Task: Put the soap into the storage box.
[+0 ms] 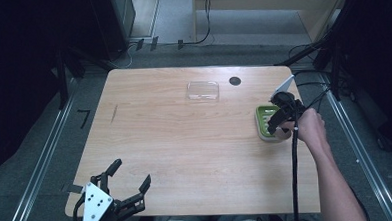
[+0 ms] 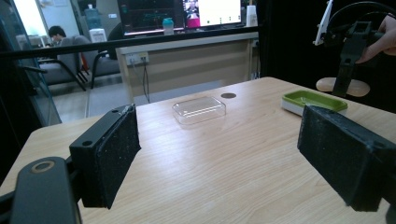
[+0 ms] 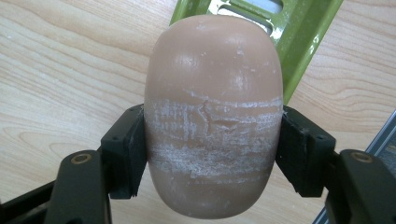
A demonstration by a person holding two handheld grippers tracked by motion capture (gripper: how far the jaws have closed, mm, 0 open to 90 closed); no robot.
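A tan oval soap bar (image 3: 212, 116) with white scuffed bands sits between the jaws of my right gripper (image 3: 212, 154), which is shut on its sides. In the high view that right gripper (image 1: 276, 122) hangs over the near edge of a green soap dish (image 1: 262, 118) at the table's right side. The left gripper view shows the soap (image 2: 343, 86) held just above the table, beside the dish (image 2: 310, 99). A corner of the dish (image 3: 299, 42) lies past the soap. My left gripper (image 1: 131, 172) rests at the near-left table edge, open, with nothing between its jaws (image 2: 224, 158).
A clear plastic lid or tray (image 1: 202, 90) lies at the far middle of the wooden table (image 1: 185, 141), with a small black round cap (image 1: 235, 81) to its right. Cables run along the floor beyond the table. A person's forearm (image 1: 332, 179) comes in at the right.
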